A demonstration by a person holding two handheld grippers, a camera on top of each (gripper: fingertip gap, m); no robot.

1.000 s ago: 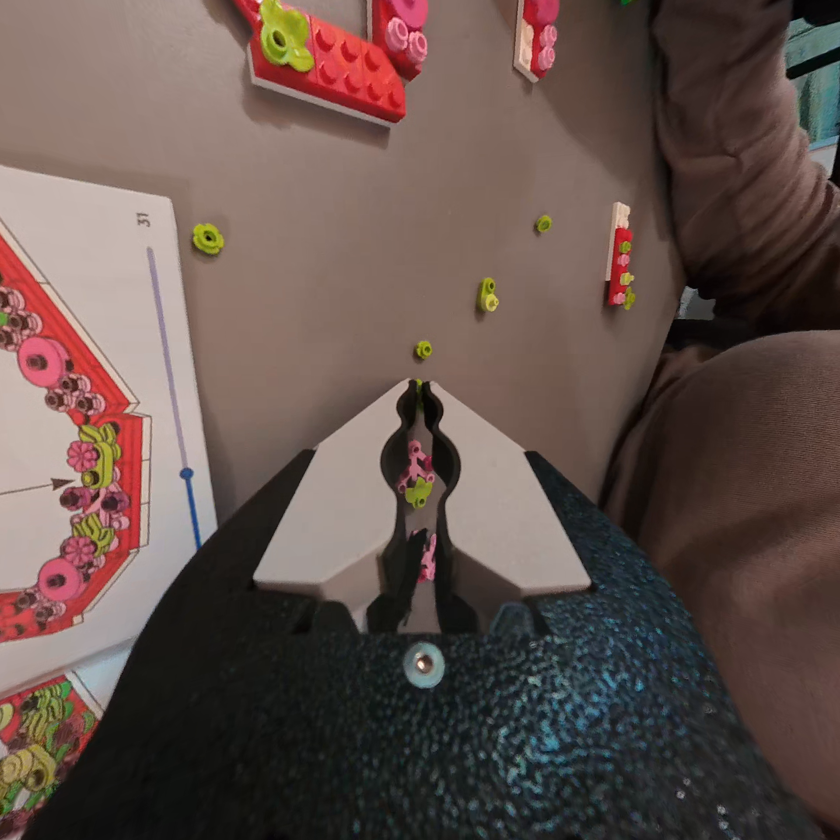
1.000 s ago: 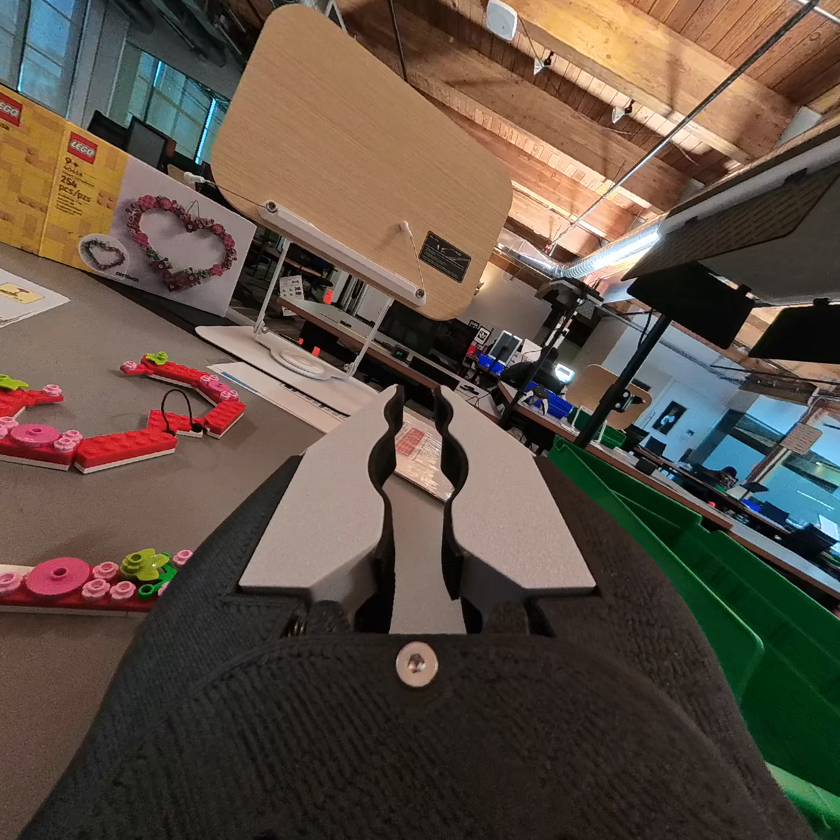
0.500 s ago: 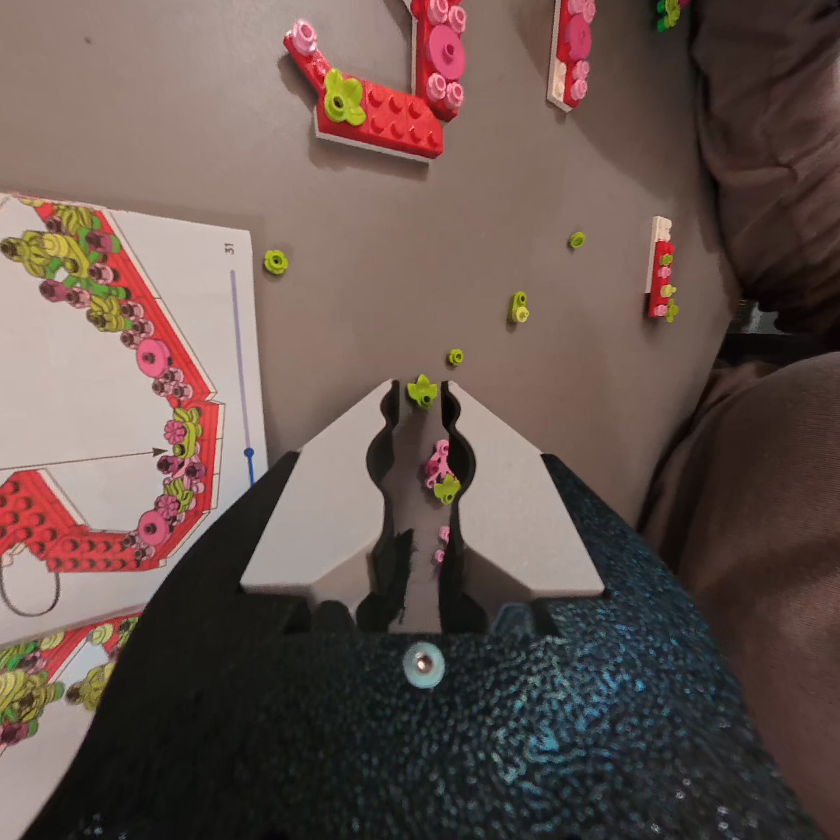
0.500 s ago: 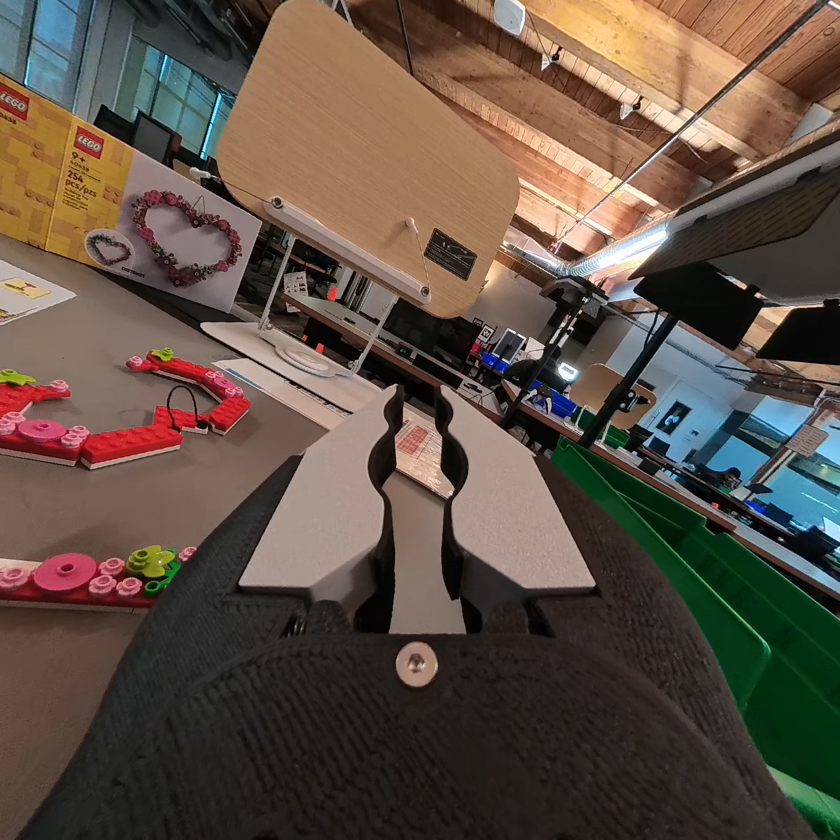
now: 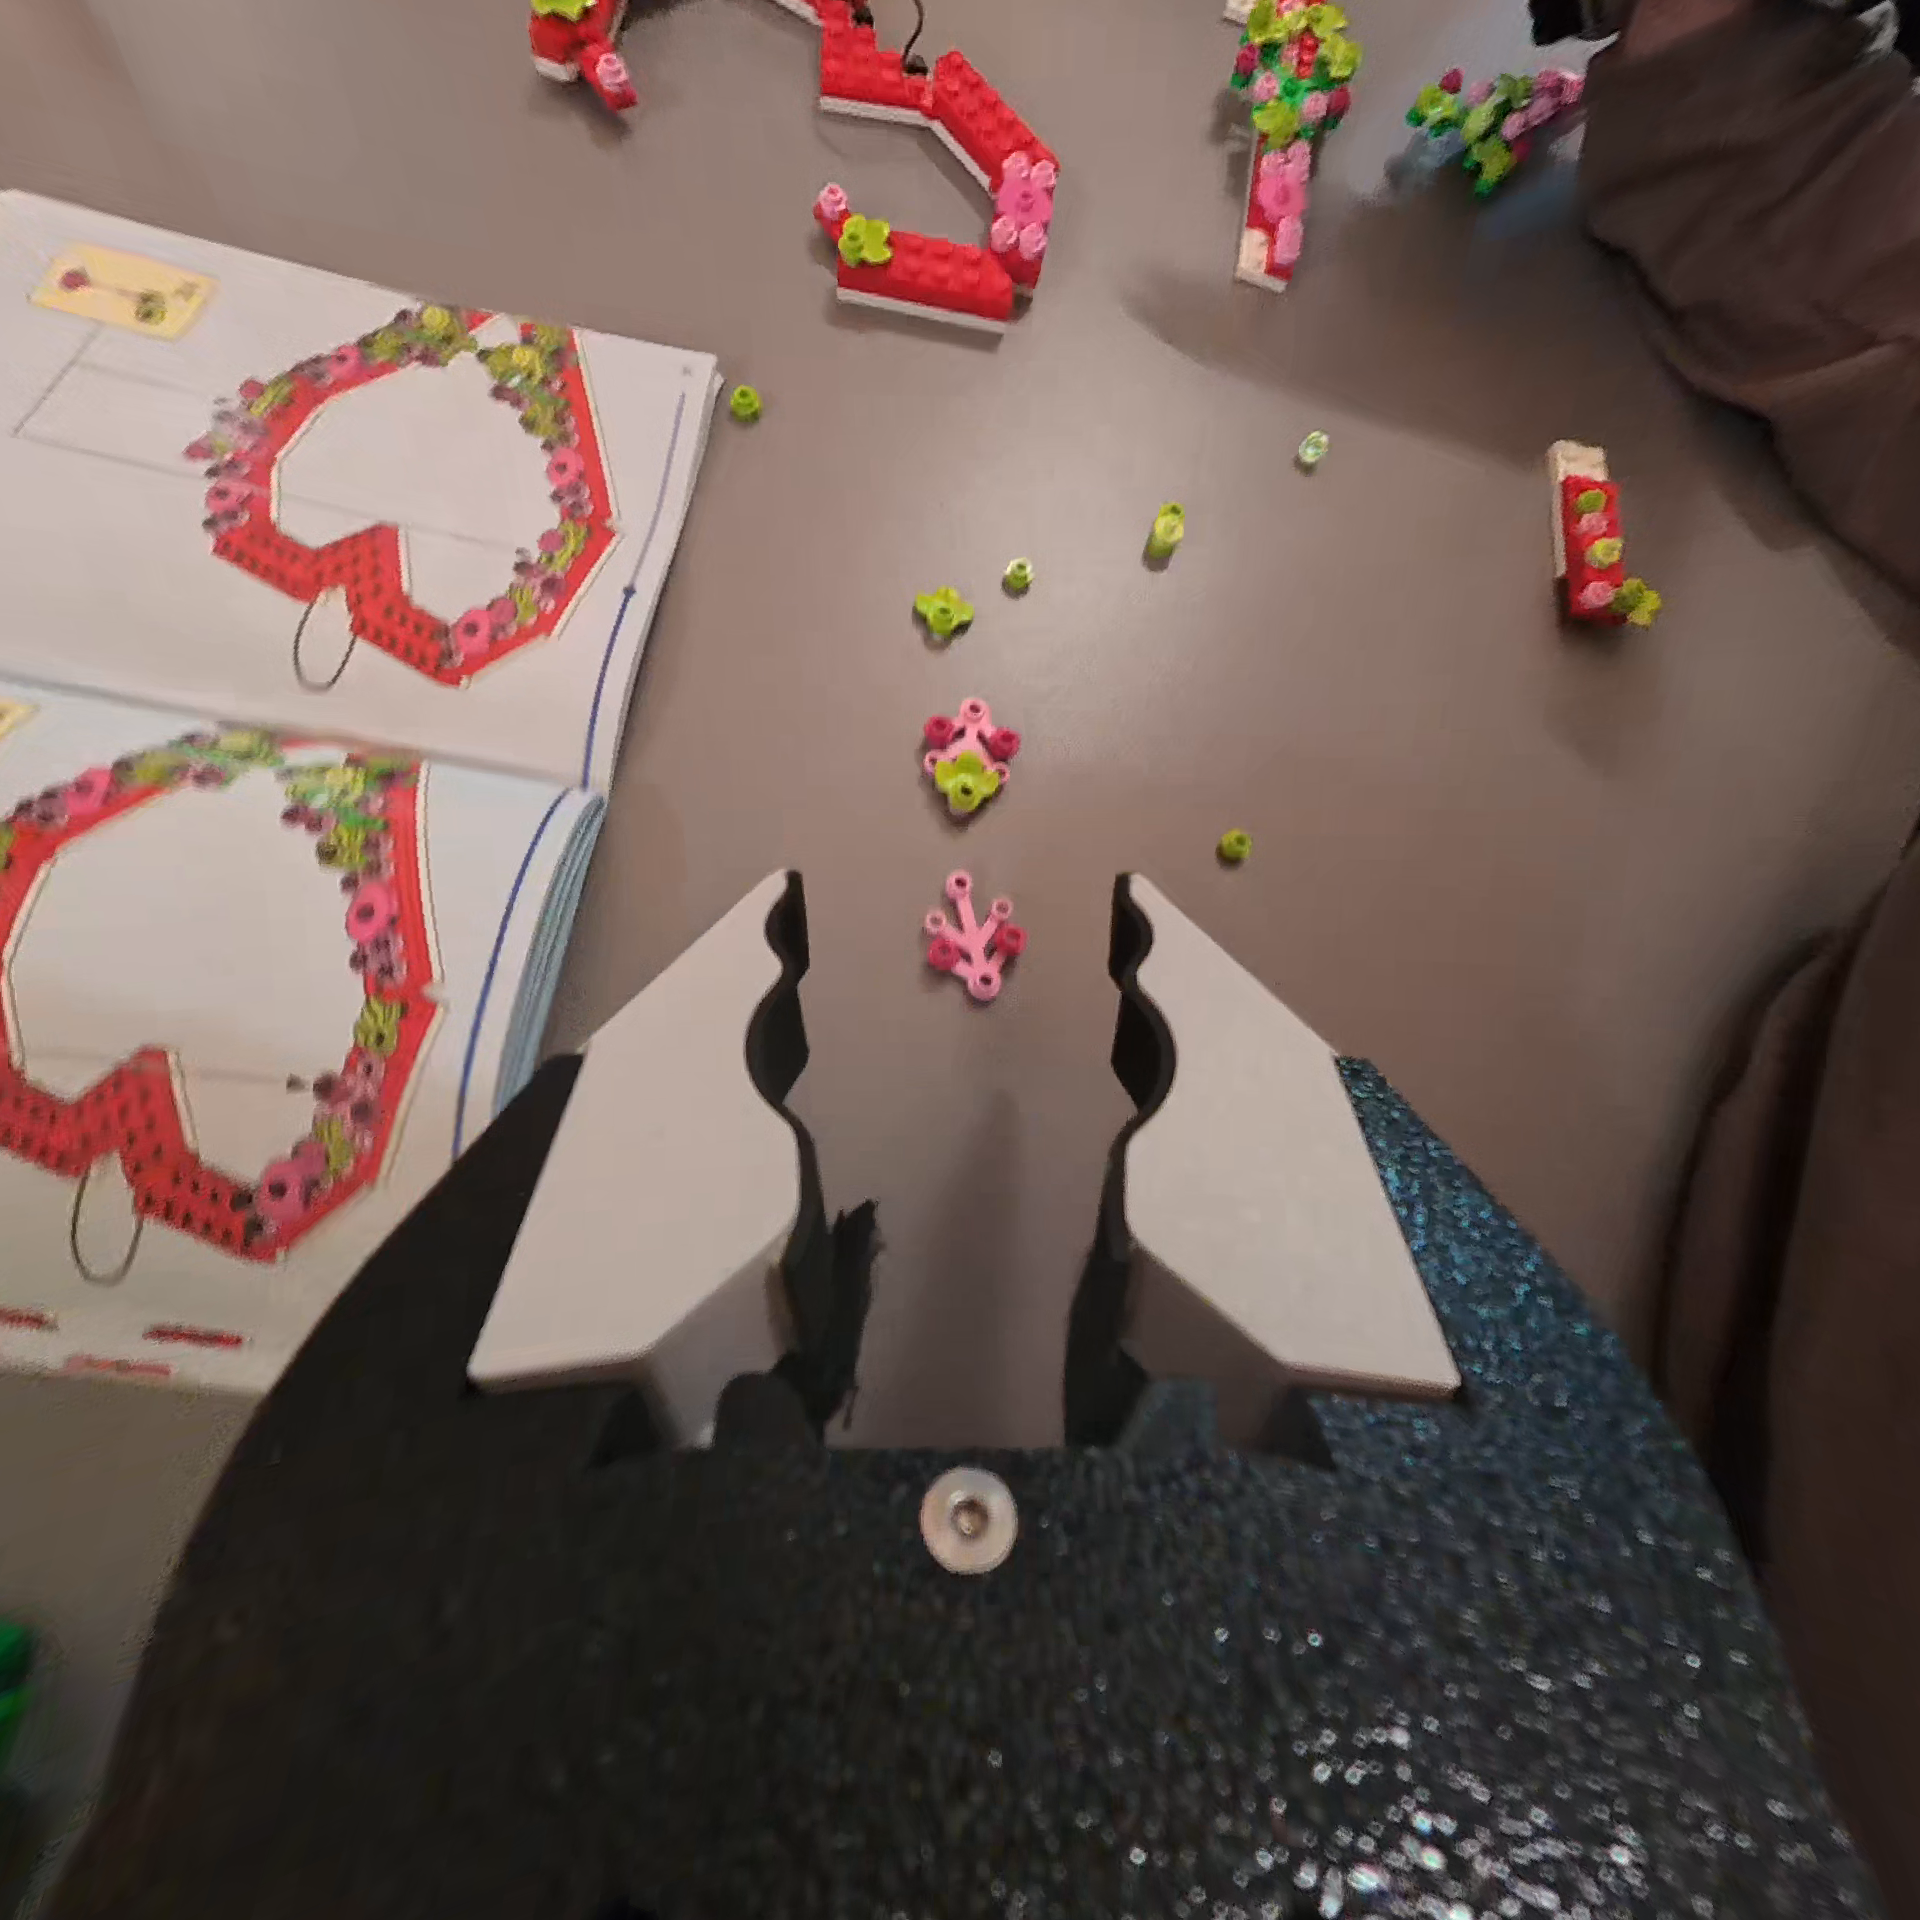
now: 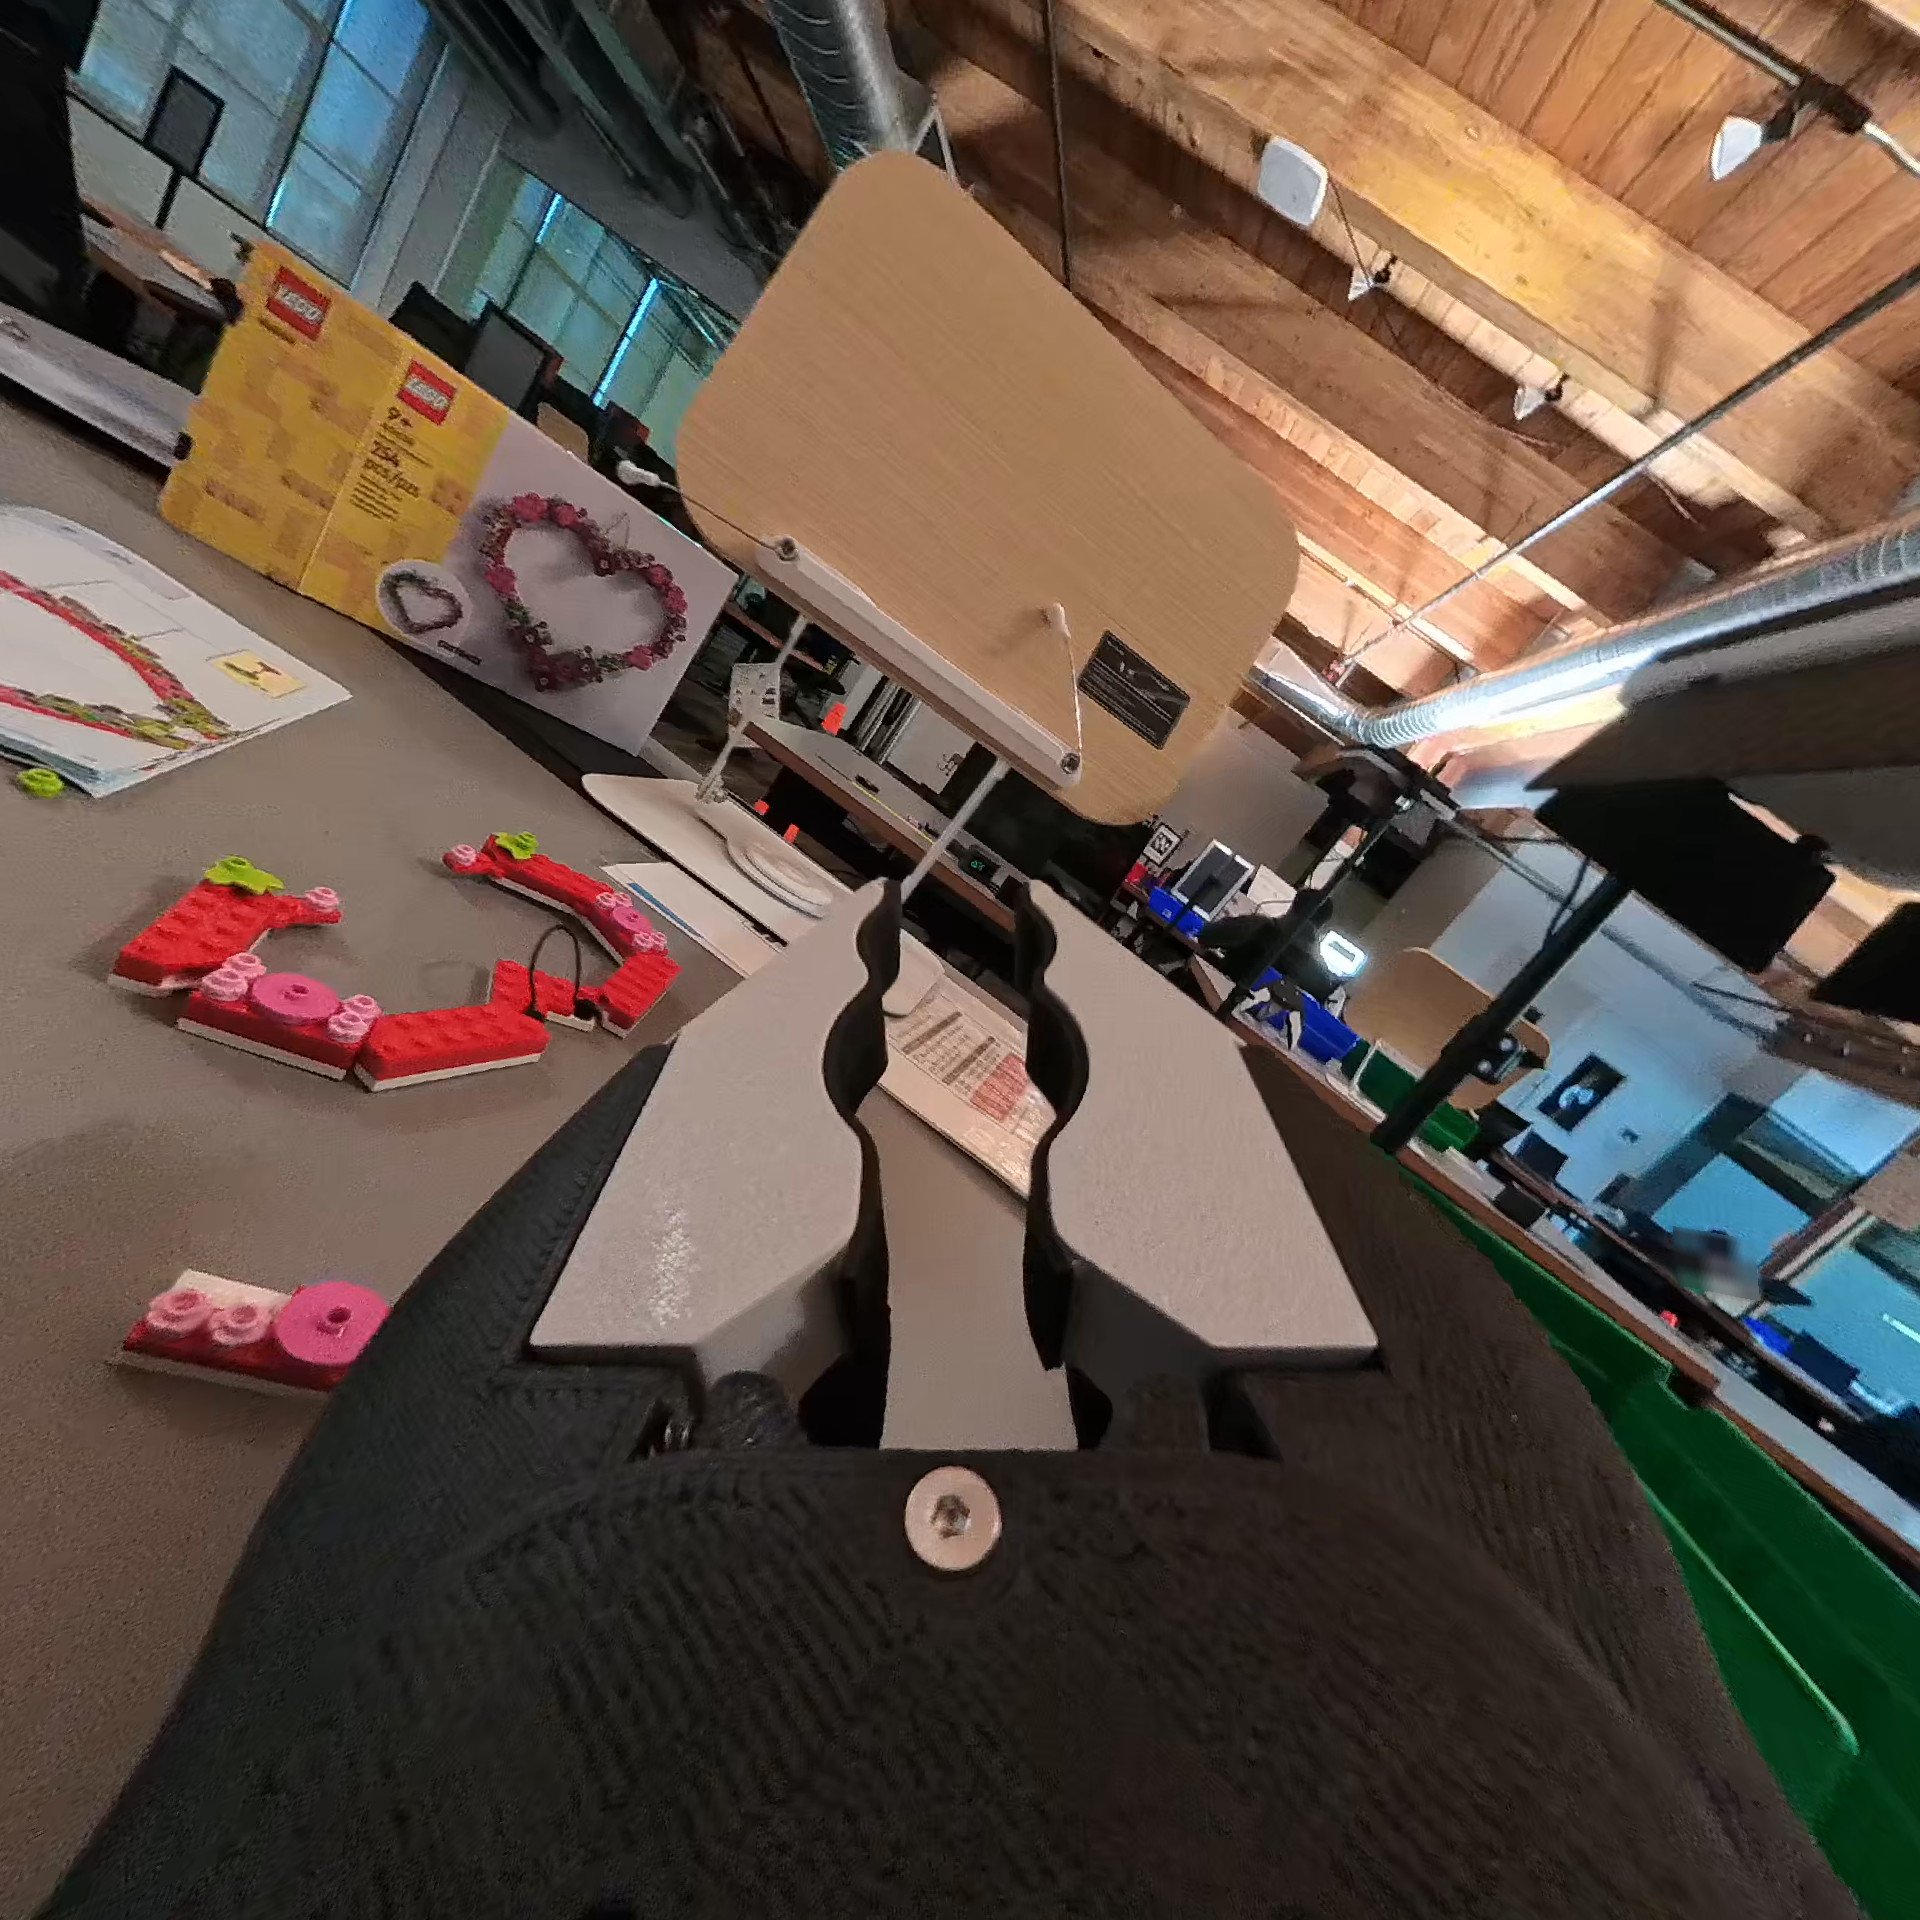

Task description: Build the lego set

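Note:
In the left wrist view my left gripper (image 5: pixel 958 883) is open wide and empty, raised above the grey table. A pink branch piece (image 5: pixel 971 935) lies between its fingertips on the table. A pink and lime flower cluster (image 5: pixel 968 758) lies just beyond, then a lime leaf piece (image 5: pixel 942 613). Red frame segments (image 5: pixel 935 249) with pink flowers lie farther off. In the right wrist view my right gripper (image 6: pixel 954 891) is open a little and empty, tilted up over the table. Red segments (image 6: pixel 364 997) and a short red strip with pink flowers (image 6: pixel 260 1330) lie to its left.
An open instruction booklet (image 5: pixel 312 623) lies at the left. Small lime studs (image 5: pixel 1164 530) and a short red strip (image 5: pixel 1590 551) lie scattered. A person's brown sleeve (image 5: pixel 1787 260) is at the right. A wooden book stand (image 6: pixel 987 488), the set's box (image 6: pixel 416 499) and a green bin (image 6: pixel 1714 1558) stand around.
My left gripper has let go of the lime leaf piece, opened wide and pulled back up from the table. My right gripper has swung left, with its jaws a little wider.

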